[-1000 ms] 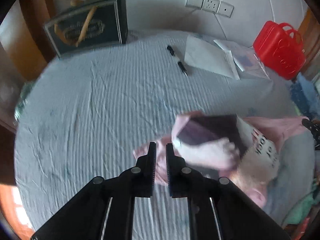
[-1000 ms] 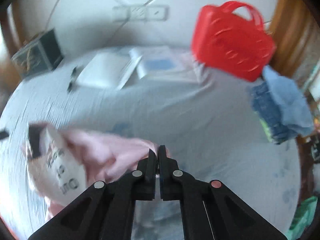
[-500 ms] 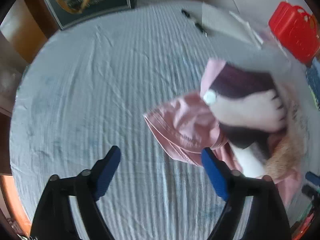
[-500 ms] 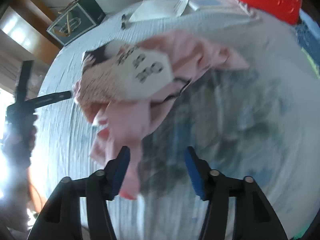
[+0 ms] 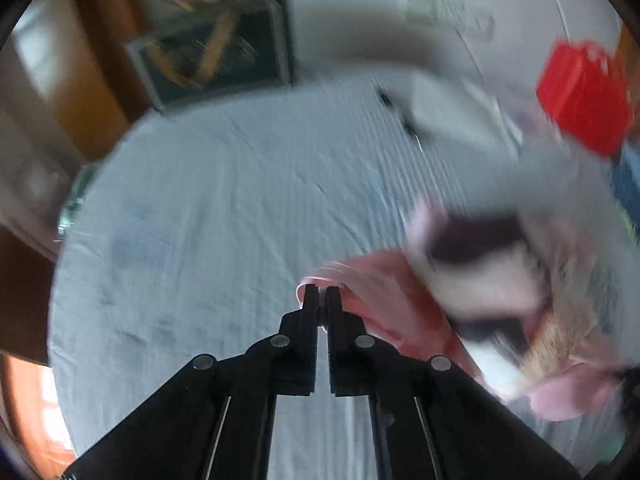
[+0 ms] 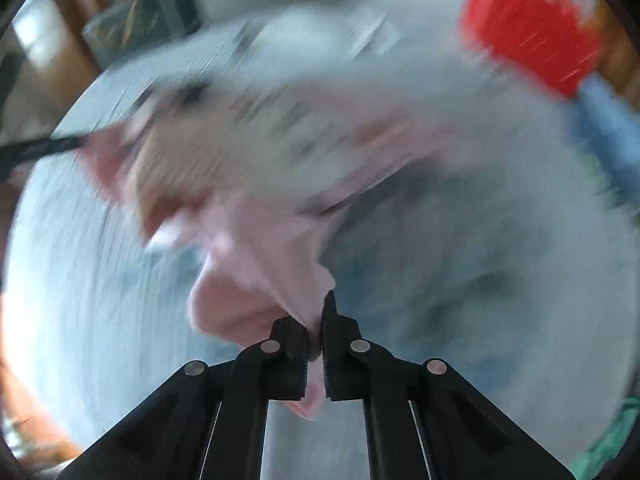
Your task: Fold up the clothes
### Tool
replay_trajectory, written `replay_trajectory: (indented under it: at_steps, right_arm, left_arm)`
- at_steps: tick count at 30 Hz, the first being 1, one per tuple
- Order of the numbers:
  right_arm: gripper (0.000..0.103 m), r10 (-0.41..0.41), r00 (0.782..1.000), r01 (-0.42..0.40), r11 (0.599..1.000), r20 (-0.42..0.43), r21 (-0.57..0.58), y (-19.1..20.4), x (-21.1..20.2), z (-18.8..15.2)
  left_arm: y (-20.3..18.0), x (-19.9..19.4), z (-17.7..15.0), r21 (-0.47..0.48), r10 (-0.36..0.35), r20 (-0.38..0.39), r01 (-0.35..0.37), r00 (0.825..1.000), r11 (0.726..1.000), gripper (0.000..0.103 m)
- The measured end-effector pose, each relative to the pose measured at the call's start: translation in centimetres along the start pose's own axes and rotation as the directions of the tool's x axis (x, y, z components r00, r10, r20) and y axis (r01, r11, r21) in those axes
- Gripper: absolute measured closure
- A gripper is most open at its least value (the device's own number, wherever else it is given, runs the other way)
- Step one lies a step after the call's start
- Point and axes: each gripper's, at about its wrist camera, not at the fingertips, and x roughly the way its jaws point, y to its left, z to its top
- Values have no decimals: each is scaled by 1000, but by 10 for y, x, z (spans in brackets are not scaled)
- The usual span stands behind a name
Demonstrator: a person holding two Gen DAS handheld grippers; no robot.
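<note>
Surface: round tabletop under a pale striped cloth, creased but mostly bare on the left side.
Garment: pink garment with a dark-and-white print panel, bunched on the right-hand part of the tabletop in the left wrist view; heavily blurred in both views.
Garment condition: crumpled, layers overlapping unevenly, no straight edges or flat panels visible; not lying in a folded state.
Left gripper: jaws clenched, a pale pink hem edge caught at the tips; cloth runs from there toward the bunched mass.
Right gripper: jaws clenched on a corner of the same garment, fabric pinched between them and hanging out below.
Hold: two separate points of one garment gripped, cloth apparently lifted partly off the tabletop; exact height not determinable through blur.
Progress, as judged: garment held at two points, consistent with spreading or shaking out ahead of a fold; no completed fold evident on this piece.
Remaining, as judged: flattening, aligning edges, folding.
Surroundings: red basket at the far right edge, blue folded fabric beside it, papers and a dark framed box at the far side.
Other clothes: fold state of the blue fabric unclear.
</note>
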Motion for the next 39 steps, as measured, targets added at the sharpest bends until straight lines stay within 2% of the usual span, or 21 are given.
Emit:
replay_trajectory:
  at_steps: [1,5,7,9,11,13,15,18,19,20,24,28,35,39]
  right_arm:
    - [98,-43,997,42,999,59,25,-20,-21,6]
    - [98,-138,979,122,986,152,111,-79,-72,9]
    - [98,-186,963,157,975,194,156,-109,-96,10]
    - [98,-235,944,190,961,232,202,-138,-121,11]
    - [95,-187,969,151,965,159,216,-152,-107,-9]
    - [79,-138,987,118,966,76,229,-159,-88,-33]
    - [70,-99,995,98,964,-8,248,-166,-66,-55]
    - [69,-48,995,73,953,-92,292,-172,-39,-85]
    - [67,-34,994,64,950,-102,306,-174,-36,-92]
    - [66,-20,994,54,946,-110,318,-176,-32,-98]
    - [61,12,995,22,945,-104,325,-182,-30,-99]
    - [61,72,994,-41,942,-82,333,-182,-21,-92]
    - [61,138,985,-103,952,-106,289,-159,22,-60]
    - [57,178,979,-150,958,-97,246,-144,36,-31]
  left_arm:
    - [10,-14,3,-18,-5,21,6,1000,1000,99]
    - [43,-48,13,-70,-46,53,50,998,996,99]
    - [53,-56,8,-83,-81,47,85,996,993,99]
    - [55,-52,0,-90,-129,7,129,992,988,99]
    - [52,-42,-11,-93,-167,-51,162,985,982,97]
    - [42,-29,-25,-87,-181,-114,172,977,981,93]
    - [29,-17,-40,-80,-194,-169,183,966,980,86]
    - [8,-6,-58,-69,-211,-214,200,954,977,63]
    - [4,-3,-61,-70,-202,-221,191,954,979,47]
    - [1,0,-64,-70,-193,-227,182,955,981,39]
    - [-13,10,-75,-69,-157,-251,144,955,987,39]
    - [-26,21,-87,-68,-121,-275,106,954,992,39]
    - [-32,47,-96,-76,-37,-295,16,955,997,39]
    - [-33,60,-93,-81,-6,-300,-19,954,996,39]
